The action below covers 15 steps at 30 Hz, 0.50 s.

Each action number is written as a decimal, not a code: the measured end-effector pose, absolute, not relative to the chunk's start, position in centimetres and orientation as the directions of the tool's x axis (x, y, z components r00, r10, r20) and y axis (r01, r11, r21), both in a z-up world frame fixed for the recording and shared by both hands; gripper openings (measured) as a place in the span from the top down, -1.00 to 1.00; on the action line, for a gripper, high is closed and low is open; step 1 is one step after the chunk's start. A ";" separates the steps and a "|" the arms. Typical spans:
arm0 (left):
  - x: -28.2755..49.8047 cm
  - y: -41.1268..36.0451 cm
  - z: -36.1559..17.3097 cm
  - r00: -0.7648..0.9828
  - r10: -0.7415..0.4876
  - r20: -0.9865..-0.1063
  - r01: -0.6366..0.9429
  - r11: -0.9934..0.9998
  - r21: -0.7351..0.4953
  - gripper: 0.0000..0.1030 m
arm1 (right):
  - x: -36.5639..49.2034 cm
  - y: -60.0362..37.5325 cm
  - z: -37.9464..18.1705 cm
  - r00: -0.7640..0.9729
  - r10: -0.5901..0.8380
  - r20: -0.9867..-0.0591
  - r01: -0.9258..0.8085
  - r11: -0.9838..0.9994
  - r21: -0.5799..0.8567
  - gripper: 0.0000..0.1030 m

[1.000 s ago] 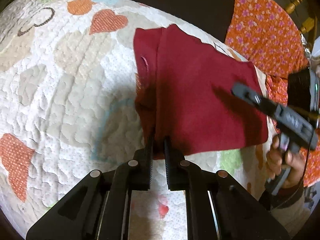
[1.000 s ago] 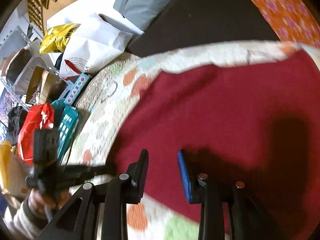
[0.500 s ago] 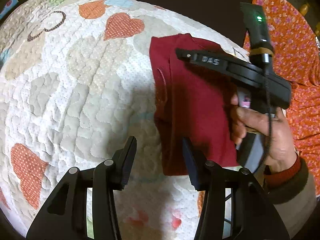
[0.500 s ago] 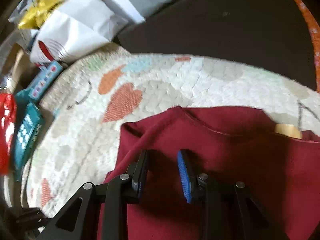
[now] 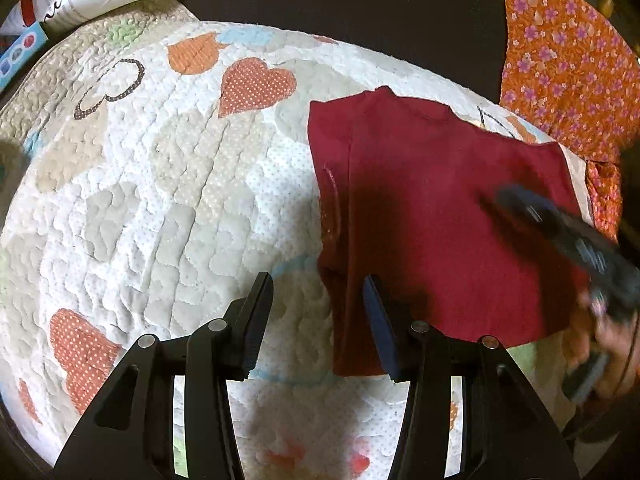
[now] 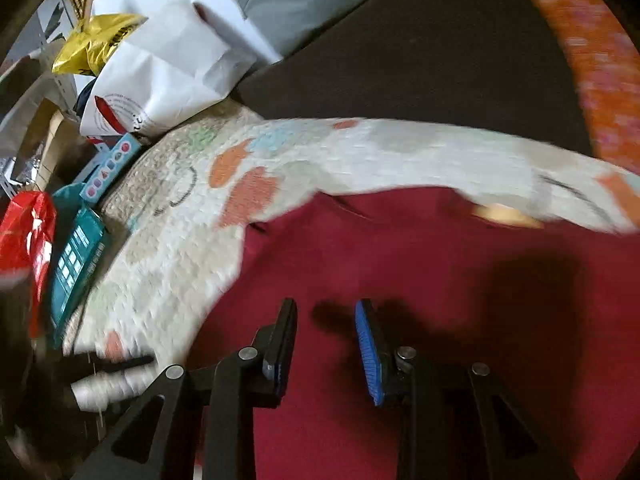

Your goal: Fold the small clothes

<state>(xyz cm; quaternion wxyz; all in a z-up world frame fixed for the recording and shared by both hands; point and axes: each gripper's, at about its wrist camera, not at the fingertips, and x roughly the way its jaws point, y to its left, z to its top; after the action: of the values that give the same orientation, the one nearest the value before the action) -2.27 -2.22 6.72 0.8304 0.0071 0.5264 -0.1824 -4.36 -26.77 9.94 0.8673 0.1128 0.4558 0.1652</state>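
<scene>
Left wrist view: my left claw (image 5: 316,312) has let go. A second ago it was clamped on the near edge of the red garment (image 5: 436,216); since then it has opened partway and now stands released, holding nothing. One finger hangs over the bare quilt (image 5: 160,200), the other over the garment's near left corner. The garment lies flat on the quilt with its left side folded in as a narrow strip, so I judge one fold is laid and the next grip is due. At the right edge my right claw (image 5: 520,204) shows blurred above the cloth, held in a hand (image 5: 604,344).

Right wrist view: half a second ago this claw sat up near the collar; it now hovers over the middle of the garment (image 6: 440,280). The frame is motion-blurred. The right claw (image 6: 326,340) is partly open with only a shadow between its fingers, so it grips nothing.
</scene>
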 end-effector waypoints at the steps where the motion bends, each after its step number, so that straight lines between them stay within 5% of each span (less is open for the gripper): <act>1: -2.1 -2.3 6.8 0.381 -0.302 -0.874 0.310 0.932 -0.187 0.10 | -6.0 -28.4 10.0 0.542 0.358 -0.760 -0.158 0.932 0.326 0.44; 11: -1.6 -5.0 6.9 0.391 -0.330 -0.859 0.315 0.925 -0.212 0.10 | -14.6 -38.3 8.4 0.589 0.100 -0.802 0.108 0.974 0.201 0.44; 15: -1.1 -5.7 5.9 0.356 -0.341 -0.870 0.298 0.924 -0.240 0.10 | -14.5 -39.8 8.0 0.563 0.153 -0.812 0.108 0.961 0.255 0.44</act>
<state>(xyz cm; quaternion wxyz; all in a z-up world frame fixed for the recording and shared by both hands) -1.06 -5.70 5.92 0.8231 -0.0202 0.5333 -0.1942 -14.52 -39.84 8.02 0.8729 0.1393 0.4674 0.0129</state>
